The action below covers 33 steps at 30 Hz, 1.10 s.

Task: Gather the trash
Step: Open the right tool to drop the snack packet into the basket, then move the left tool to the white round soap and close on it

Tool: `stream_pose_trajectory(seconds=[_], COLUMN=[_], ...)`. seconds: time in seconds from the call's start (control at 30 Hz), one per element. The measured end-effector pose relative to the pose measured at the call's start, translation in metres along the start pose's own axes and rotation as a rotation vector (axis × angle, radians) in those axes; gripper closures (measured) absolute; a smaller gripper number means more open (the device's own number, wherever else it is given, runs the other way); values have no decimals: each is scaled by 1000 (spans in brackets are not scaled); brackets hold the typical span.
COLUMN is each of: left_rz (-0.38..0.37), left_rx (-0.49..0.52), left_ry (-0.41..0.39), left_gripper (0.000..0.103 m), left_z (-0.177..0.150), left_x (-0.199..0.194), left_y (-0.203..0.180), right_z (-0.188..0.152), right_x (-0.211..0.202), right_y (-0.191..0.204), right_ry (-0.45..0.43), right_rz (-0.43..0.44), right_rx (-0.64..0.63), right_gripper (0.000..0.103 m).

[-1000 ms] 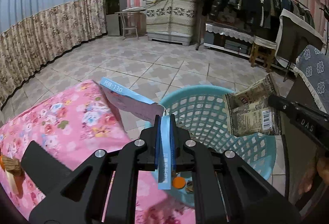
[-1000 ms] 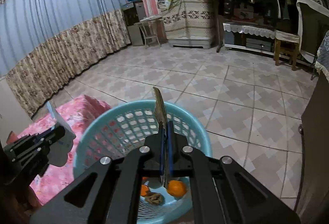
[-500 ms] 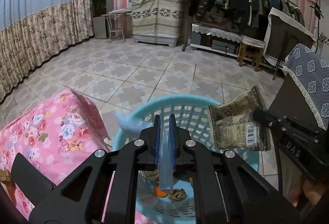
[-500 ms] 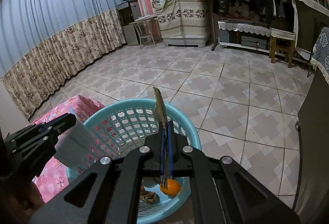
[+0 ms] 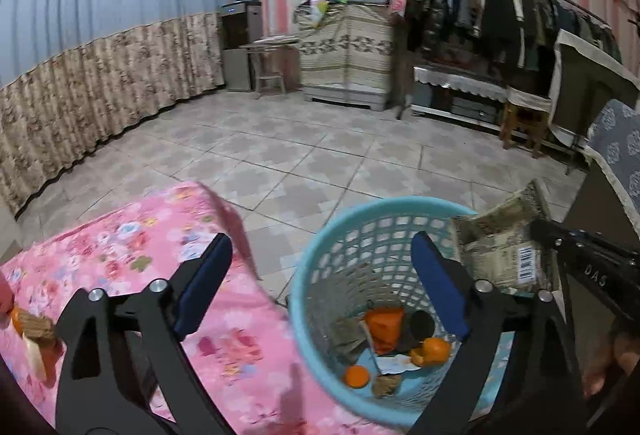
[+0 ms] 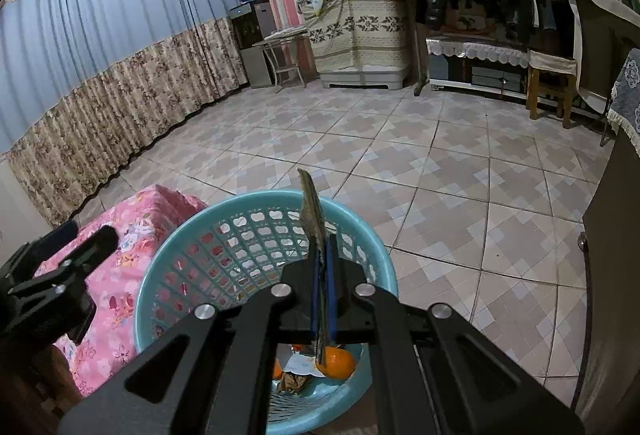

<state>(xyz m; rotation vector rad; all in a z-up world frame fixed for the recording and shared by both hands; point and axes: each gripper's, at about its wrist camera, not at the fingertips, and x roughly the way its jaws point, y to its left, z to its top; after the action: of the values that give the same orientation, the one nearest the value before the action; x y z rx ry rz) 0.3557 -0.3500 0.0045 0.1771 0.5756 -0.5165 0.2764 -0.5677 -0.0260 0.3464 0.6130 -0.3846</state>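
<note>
Teal basket (image 5: 340, 235) sits off the pink-clothed tabletop's (image 5: 120, 247) right edge. Left hand-held gripper (image 5: 320, 275) opening, nothing between jaws. Right hand-held gripper (image 6: 322, 263) clamped on wrapper (image 5: 496, 247); centre it over the basket before letting go.

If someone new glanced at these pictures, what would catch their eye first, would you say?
Probably the turquoise basket on the tiled floor beside the pink floral cloth, with orange peel at its bottom. Over it, the right gripper pinches a flat wrapper, while the left gripper is opening, nothing between its fingers.
</note>
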Motion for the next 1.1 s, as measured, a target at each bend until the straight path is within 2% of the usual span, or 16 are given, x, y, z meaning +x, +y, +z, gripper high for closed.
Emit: stream_pose_trajectory(seconds=[0.23,0.5,0.53,0.57,0.6,0.63,0.83,0.93,1.1], left_rz=[57,86,91,98,107,112,142,160,208], left_rx=[-43,-104,-112,-116,-120,-124,-138,-142,-190], left_ry=[5,28,30,31,32,33,24,19,23], left_gripper=[5,5,5,5,5,5,5,5,5], left_z=[-11,-32,-33,-34,-34,-35,-41,-45,-59], left_x=[-12,-27,-28,-30,-31,-32,-47,-57,-78], left_y=[27,61,65,68,72,74,94,105,142], right_z=[-3,-6,-6,-7,-8,-8,-9,-8,-8], right_x=[6,15,17,19,21,20,19,15,8], right_y=[21,39,40,43,46,45,50,55,79], right_ry=[20,62,70,79,80,75,80,62,37], right_rz=[-1,-22,-32,-46,-53,-54,-88,-96,-55], right_rx=[-32,-53,-59,-68,-71,-72,-80,-80,-99], right_gripper=[96,95,93,74,45,38,37,24,20])
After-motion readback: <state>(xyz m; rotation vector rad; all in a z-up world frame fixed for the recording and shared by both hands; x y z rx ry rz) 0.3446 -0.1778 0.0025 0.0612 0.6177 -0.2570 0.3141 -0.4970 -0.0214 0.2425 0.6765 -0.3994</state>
